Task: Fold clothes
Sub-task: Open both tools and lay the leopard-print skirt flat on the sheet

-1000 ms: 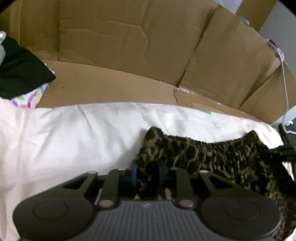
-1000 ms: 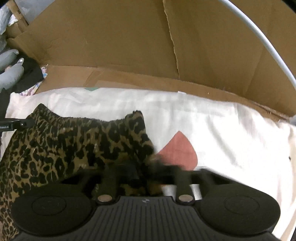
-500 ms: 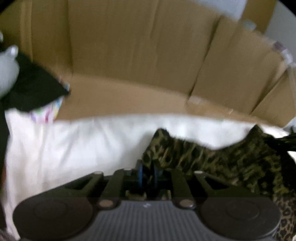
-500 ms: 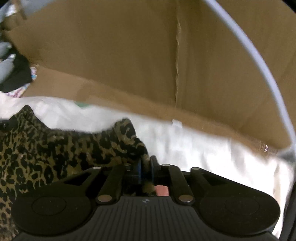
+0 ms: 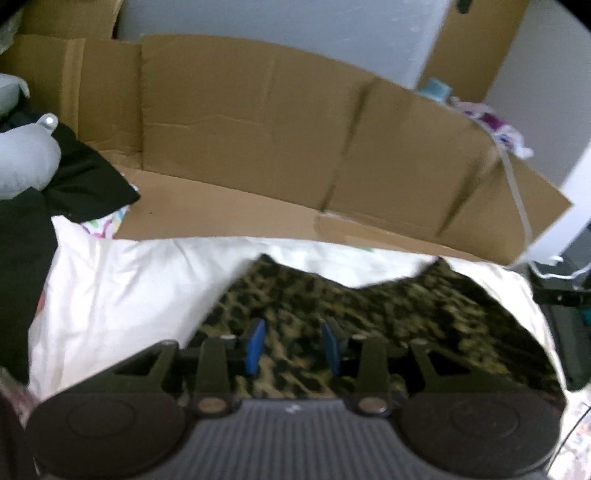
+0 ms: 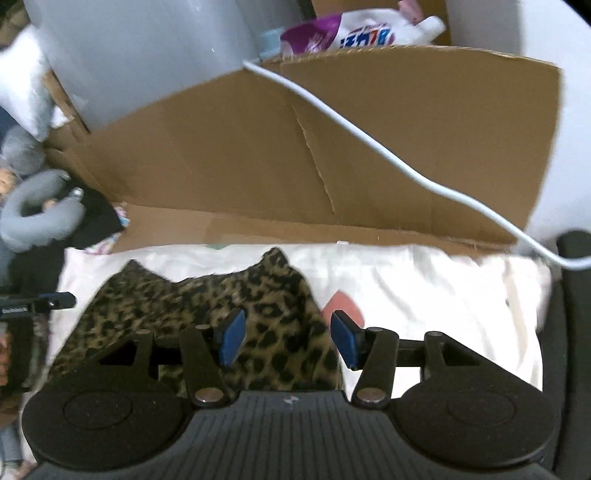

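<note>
Cardboard wall at the back, folded into panels, standing behind a white sheet spread flat; white cable draped across the cardboard in the right wrist view, detergent pouch poking up behind it. Black cloth and a grey plush off to the left of the sheet.

Leopard garment lying flat on the sheet, two pointed corners toward the cardboard, edge between them sagging in a shallow curve. Pink patch on the sheet just right of the garment.

Left gripper released, blue fingers spread apart, nothing between them but leopard fabric lying below; left wrist view blurred, so contact with the cloth hard to judge.

Right gripper likewise released, fingers wide apart; left finger over the leopard print, right finger over the pink patch, garment's right edge running down between the two. Nothing pinched
</note>
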Demonstrator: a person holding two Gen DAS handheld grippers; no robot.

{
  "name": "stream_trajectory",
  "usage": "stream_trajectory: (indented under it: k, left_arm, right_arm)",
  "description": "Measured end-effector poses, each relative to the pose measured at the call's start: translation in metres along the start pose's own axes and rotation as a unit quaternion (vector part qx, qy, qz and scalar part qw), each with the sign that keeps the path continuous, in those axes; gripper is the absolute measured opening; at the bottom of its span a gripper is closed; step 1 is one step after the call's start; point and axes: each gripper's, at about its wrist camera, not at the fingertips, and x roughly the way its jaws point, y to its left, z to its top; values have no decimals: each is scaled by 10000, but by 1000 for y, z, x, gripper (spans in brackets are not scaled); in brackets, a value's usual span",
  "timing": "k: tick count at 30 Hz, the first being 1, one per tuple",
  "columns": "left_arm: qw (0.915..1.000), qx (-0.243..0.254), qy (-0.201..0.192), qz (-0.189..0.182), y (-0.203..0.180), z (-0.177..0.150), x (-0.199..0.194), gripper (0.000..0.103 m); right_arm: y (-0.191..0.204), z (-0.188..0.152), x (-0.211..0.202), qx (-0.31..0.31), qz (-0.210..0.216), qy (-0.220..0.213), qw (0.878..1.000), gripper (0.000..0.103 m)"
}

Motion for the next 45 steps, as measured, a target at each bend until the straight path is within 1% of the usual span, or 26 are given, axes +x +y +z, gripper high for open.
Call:
stream_trajectory:
  k: [5,8,10,12,17,21,23,25,27,28,30,31,32,33,34,35,36,38,41,45]
  left_arm:
    - [9998,-55,-106,-171,-23,-19,-36,37]
    - [9992,161,-85,-366,-41,-32,-55,37]
    - [9968,537,28,-584,-57,-42,-68,37]
    - [9944,689,157,-792,-70,-52,-80,37]
    - [9916,632,409,-1049,-92,-80,-100,37]
    - [9905,714,569,-1026,-104,-101,-107,37]
    - [9895,707,608,-1105,-107,-110,-110,37]
    - [9878,763,624,-1207,-112,-119,-111,37]
    - [9865,810,596,-1288,-115,-129,-111,41]
    - [9865,723,665,-1312,-115,-133,-108,41]
    - [9863,566,793,-1335,-115,-142,-101,43]
    - [9861,572,827,-1325,-116,-146,-97,44]
    - [9860,634,843,-1291,-117,-150,-93,51]
    - [9859,703,857,-1253,-118,-155,-88,61]
    - [9863,713,888,-1189,-117,-159,-83,63]
    - [9868,715,921,-1122,-117,-163,-78,63]
    - [9862,684,999,-1130,-116,-166,-72,63]
    - [9847,769,1064,-1148,-120,-171,-65,63]
    - [9822,912,1151,-1171,-126,-178,-55,63]
    - [9784,1102,1267,-1202,-134,-188,-42,64]
  right_arm:
    - [-4,-28,-38,-134,-62,-83,9999,59]
    - [-9,-47,-58,-172,-68,-98,9998,59]
    - [-9,-61,-69,-316,-119,-47,9994,60]
    - [-9,-77,-81,-452,-93,51,9989,60]
    - [-11,-113,-108,-610,-132,236,9978,60]
    - [-16,-133,-120,-375,-154,347,9986,60]
    - [-16,-143,-126,-328,-156,363,9987,60]
    - [-17,-151,-129,-442,-206,271,9984,60]
    - [-20,-157,-129,-421,-327,228,9983,60]
    - [-21,-158,-128,-354,-421,244,9982,60]
    - [-19,-160,-124,-494,-384,316,9975,60]
    - [-17,-161,-121,-619,-354,373,9968,61]
    - [-14,-161,-115,-788,-367,469,9951,61]
    - [-12,-161,-109,-947,-376,565,9932,61]
    - [-9,-161,-103,-1095,-396,639,9911,64]
    - [-7,-161,-97,-1208,-473,662,9893,67]
    - [-6,-161,-92,-1223,-536,649,9889,69]
    - [-7,-160,-84,-1155,-478,625,9902,72]
    - [-9,-158,-74,-1252,-407,600,9895,73]
    - [-13,-158,-65,-1355,-420,640,9878,73]
